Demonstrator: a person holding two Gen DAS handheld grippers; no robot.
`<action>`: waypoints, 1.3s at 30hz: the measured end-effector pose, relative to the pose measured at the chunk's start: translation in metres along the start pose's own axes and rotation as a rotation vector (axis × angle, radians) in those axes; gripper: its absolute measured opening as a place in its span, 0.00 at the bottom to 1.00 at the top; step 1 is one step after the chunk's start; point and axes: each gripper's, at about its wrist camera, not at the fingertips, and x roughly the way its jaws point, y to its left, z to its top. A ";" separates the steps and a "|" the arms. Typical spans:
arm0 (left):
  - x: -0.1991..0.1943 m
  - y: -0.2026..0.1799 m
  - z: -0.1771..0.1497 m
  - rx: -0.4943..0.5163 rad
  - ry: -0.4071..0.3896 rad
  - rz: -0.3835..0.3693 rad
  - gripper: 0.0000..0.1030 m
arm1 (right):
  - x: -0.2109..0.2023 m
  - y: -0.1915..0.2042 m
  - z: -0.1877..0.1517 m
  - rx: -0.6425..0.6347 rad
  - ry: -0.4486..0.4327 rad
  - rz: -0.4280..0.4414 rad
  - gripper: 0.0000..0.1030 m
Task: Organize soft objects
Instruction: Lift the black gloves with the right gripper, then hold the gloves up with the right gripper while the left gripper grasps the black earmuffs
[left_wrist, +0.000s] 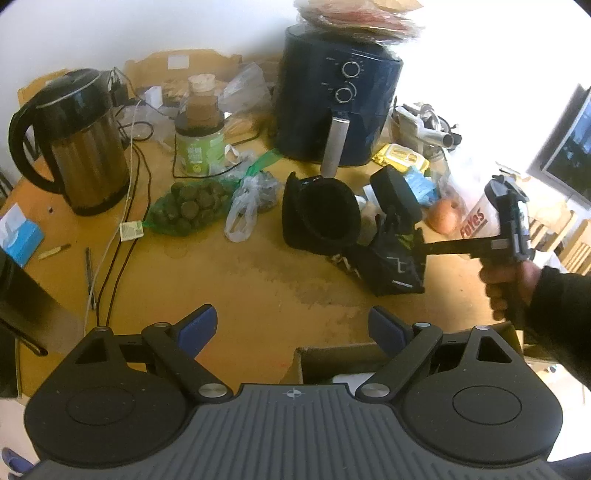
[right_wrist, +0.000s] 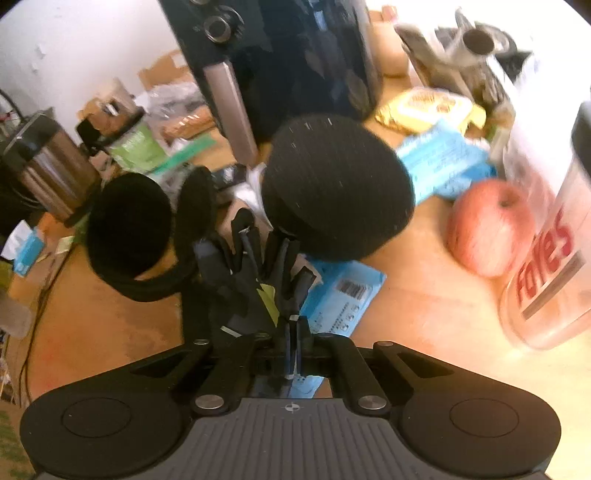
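Note:
My right gripper (right_wrist: 292, 332) is shut on a black glove (right_wrist: 251, 288) with a yellow-green patch, holding it off the wooden table (left_wrist: 258, 280). In the left wrist view the same glove (left_wrist: 395, 258) hangs from the right gripper (left_wrist: 421, 247) at mid right. A black knit hat (right_wrist: 336, 184) lies just beyond the glove. A second black knit piece (left_wrist: 321, 218) stands open-mouthed to its left; it also shows in the right wrist view (right_wrist: 129, 225). My left gripper (left_wrist: 291, 328) is open and empty above the table's near side.
A dark air fryer (left_wrist: 332, 96), a steel kettle (left_wrist: 81, 144), a green-labelled jar (left_wrist: 199, 140), bagged produce (left_wrist: 188, 206) and cables (left_wrist: 122, 221) crowd the back. An apple (right_wrist: 487, 225), a plastic jar (right_wrist: 546, 266) and blue packets (right_wrist: 443, 162) lie right. An open cardboard box (left_wrist: 332, 362) sits at the near edge.

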 end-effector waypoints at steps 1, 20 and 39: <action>0.000 -0.001 0.001 0.006 -0.002 -0.001 0.87 | -0.007 0.001 0.000 -0.009 -0.011 0.009 0.05; 0.044 -0.012 0.035 0.100 -0.035 0.021 0.87 | -0.147 0.026 -0.011 -0.043 -0.217 0.059 0.05; 0.137 -0.017 0.078 0.178 0.002 0.029 0.79 | -0.204 0.023 -0.060 0.074 -0.277 -0.012 0.05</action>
